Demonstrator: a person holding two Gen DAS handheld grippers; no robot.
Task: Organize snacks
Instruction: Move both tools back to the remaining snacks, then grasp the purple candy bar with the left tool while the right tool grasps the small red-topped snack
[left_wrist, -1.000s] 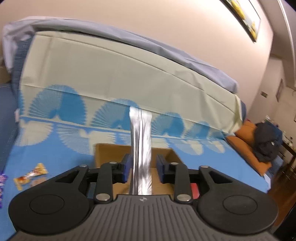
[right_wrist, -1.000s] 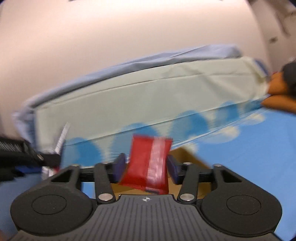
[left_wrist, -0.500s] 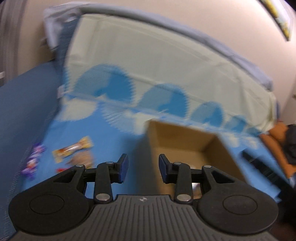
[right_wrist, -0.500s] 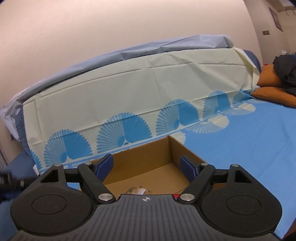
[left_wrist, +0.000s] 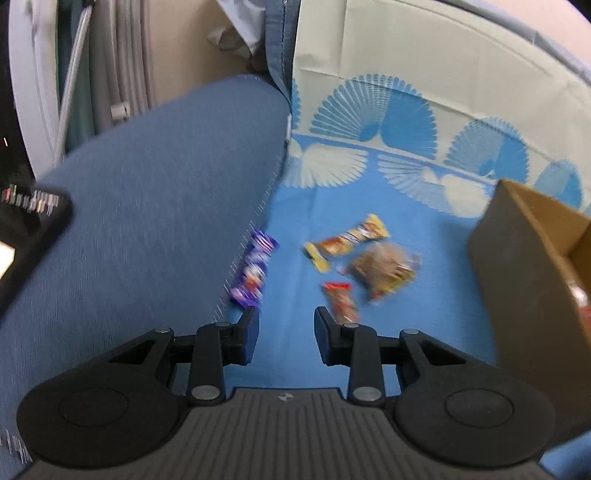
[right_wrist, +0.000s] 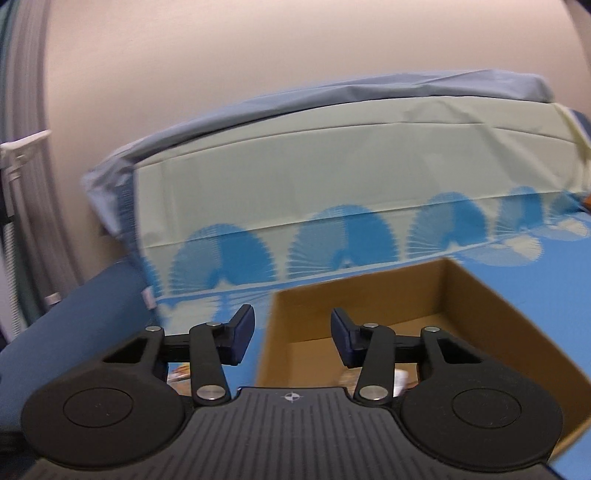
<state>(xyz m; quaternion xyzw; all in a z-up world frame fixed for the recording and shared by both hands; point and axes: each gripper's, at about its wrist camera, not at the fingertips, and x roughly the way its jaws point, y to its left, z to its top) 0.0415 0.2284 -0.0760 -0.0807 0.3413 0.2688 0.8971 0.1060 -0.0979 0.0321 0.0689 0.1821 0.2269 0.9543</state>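
Observation:
Several wrapped snacks lie on the blue patterned cloth (left_wrist: 295, 206) in the left wrist view: a purple packet (left_wrist: 254, 268), a yellow-orange bar (left_wrist: 347, 242), a clear bag of brown snacks (left_wrist: 382, 269) and a small red packet (left_wrist: 341, 301). My left gripper (left_wrist: 286, 332) is open and empty, just short of the purple and red packets. The cardboard box (left_wrist: 517, 258) stands to its right. My right gripper (right_wrist: 291, 332) is open and empty over the box's (right_wrist: 369, 314) left wall. Some items lie inside the box, blurred.
A dark blue cushion surface (left_wrist: 147, 206) lies left of the snacks. A pale cloth-covered backrest (right_wrist: 332, 177) rises behind the box. A dark object (left_wrist: 26, 218) shows at the far left edge. A wall and curtains stand behind.
Both grippers let go of their snacks, the silver packet and the red packet, and opened. My left gripper swung left from the box toward the loose snacks. My right gripper shifted left.

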